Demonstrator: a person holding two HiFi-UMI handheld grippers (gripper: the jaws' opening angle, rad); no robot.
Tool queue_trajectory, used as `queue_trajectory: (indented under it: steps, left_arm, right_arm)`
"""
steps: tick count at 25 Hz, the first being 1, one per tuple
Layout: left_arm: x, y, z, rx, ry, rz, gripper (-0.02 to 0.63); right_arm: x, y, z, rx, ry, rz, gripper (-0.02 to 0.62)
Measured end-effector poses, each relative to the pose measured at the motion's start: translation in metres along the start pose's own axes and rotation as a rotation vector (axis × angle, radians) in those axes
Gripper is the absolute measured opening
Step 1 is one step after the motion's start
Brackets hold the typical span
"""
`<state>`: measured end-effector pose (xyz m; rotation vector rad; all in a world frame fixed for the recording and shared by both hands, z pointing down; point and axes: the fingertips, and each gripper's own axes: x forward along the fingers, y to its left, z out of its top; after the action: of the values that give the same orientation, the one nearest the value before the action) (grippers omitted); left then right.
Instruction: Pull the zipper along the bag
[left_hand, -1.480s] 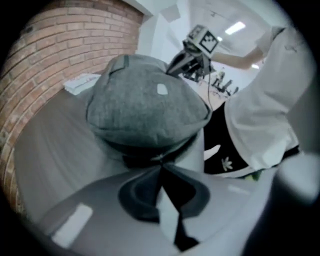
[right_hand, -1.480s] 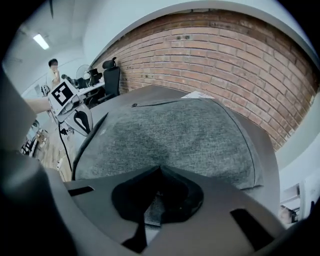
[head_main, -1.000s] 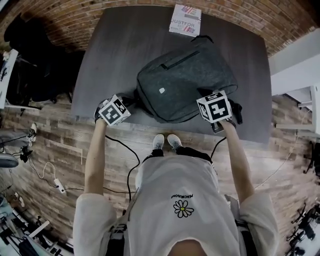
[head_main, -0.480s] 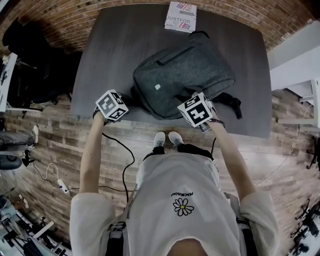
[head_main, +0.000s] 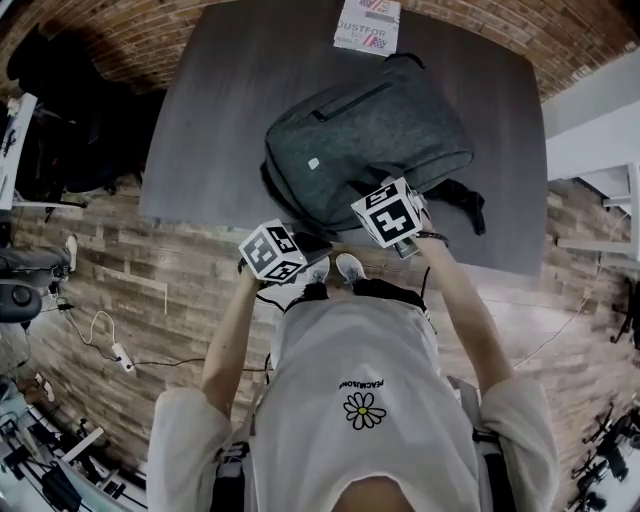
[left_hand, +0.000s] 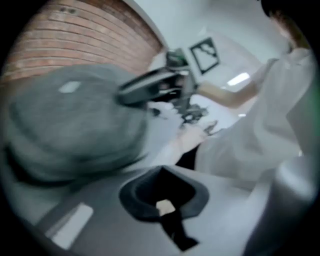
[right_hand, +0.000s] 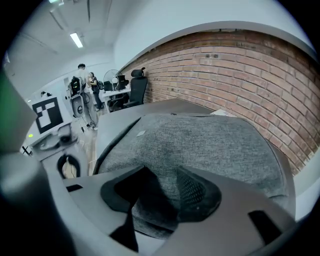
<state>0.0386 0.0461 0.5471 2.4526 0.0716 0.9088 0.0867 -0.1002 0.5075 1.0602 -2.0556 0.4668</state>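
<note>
Now left gripper (left_hand: 165, 201) farther right

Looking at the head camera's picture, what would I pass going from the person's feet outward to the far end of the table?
Pair of white shoes → grey fabric backpack → white printed booklet.

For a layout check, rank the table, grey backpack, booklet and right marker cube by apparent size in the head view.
Table, largest.
Backpack, second.
Booklet and right marker cube look about alike; the cube is nearer the camera, so unranked.
</note>
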Motion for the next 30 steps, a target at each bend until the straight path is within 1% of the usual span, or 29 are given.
queue_trajectory:
  steps: [1, 2, 3, 4, 5, 6, 7, 9, 10, 11, 12, 13, 14, 15, 17, 19, 21, 27, 28, 30]
  left_arm:
    - [0.020, -0.023, 0.010, 0.031, -0.015, -0.063, -0.003]
    - [0.043, -0.046, 0.020, 0.073, -0.011, -0.093, -0.003]
    - [0.065, -0.062, 0.027, 0.123, 0.013, -0.072, -0.003]
    - [0.078, -0.070, 0.031, 0.166, 0.039, -0.015, -0.002]
    - [0.082, -0.068, 0.034, 0.182, 0.048, 0.059, -0.002]
    - [0.076, -0.056, 0.035, 0.166, 0.034, 0.149, -0.002]
    - [0.063, -0.035, 0.034, 0.124, -0.001, 0.263, -0.002]
    - [0.017, 0.018, 0.025, 0.003, -0.104, 0.544, 0.000]
    - [-0.008, 0.039, 0.017, -0.048, -0.146, 0.670, 0.000]
    - [-0.026, 0.053, 0.009, -0.081, -0.163, 0.757, 0.000]
    - [-0.037, 0.061, 0.000, -0.099, -0.152, 0.806, 0.002]
    - [-0.042, 0.063, -0.009, -0.108, -0.128, 0.828, 0.030]
    - [-0.043, 0.064, -0.017, -0.118, -0.109, 0.833, 0.097]
    - [-0.044, 0.064, -0.022, -0.137, -0.107, 0.832, 0.121]
    - [-0.046, 0.068, -0.027, -0.196, -0.149, 0.833, 0.166]
    - [-0.048, 0.077, -0.025, -0.240, -0.193, 0.842, 0.166]
    - [-0.049, 0.086, -0.024, -0.259, -0.198, 0.859, 0.158]
    - [-0.047, 0.094, -0.023, -0.253, -0.172, 0.925, 0.143]
    - [-0.047, 0.093, -0.024, -0.249, -0.166, 0.925, 0.131]
    - [-0.047, 0.092, -0.026, -0.232, -0.146, 0.901, 0.093]
  right_arm:
    - [0.002, 0.001, 0.004, 0.009, -0.014, -0.001, 0.194]
    - [0.005, 0.003, 0.009, 0.019, -0.027, -0.002, 0.174]
    - [0.007, 0.005, 0.013, 0.025, -0.029, 0.001, 0.147]
    - [0.009, 0.005, 0.016, 0.033, -0.027, 0.008, 0.129]
    - [0.009, 0.003, 0.018, 0.049, -0.028, 0.019, 0.107]
    - [0.008, -0.001, 0.019, 0.074, -0.035, 0.032, 0.091]
    - [0.006, -0.006, 0.019, 0.104, -0.043, 0.049, 0.081]
    - [0.003, -0.010, 0.018, 0.146, -0.052, 0.074, 0.075]
    - [0.003, -0.009, 0.019, 0.148, -0.052, 0.077, 0.075]
    - [0.003, -0.008, 0.019, 0.139, -0.053, 0.074, 0.075]
    - [0.004, -0.007, 0.019, 0.127, -0.055, 0.069, 0.075]
    - [0.005, -0.006, 0.019, 0.117, -0.057, 0.064, 0.076]
    - [0.005, -0.005, 0.019, 0.113, -0.058, 0.063, 0.075]
    - [0.005, -0.005, 0.019, 0.114, -0.058, 0.065, 0.075]
    - [0.005, -0.003, 0.019, 0.119, -0.056, 0.071, 0.075]
    - [0.004, -0.002, 0.020, 0.118, -0.057, 0.069, 0.075]
    - [0.004, -0.001, 0.020, 0.115, -0.060, 0.061, 0.075]
    - [0.005, -0.003, 0.021, 0.117, -0.070, 0.038, 0.075]
    - [0.005, -0.003, 0.020, 0.119, -0.072, 0.034, 0.075]
    - [0.003, -0.003, 0.020, 0.128, -0.075, 0.029, 0.075]
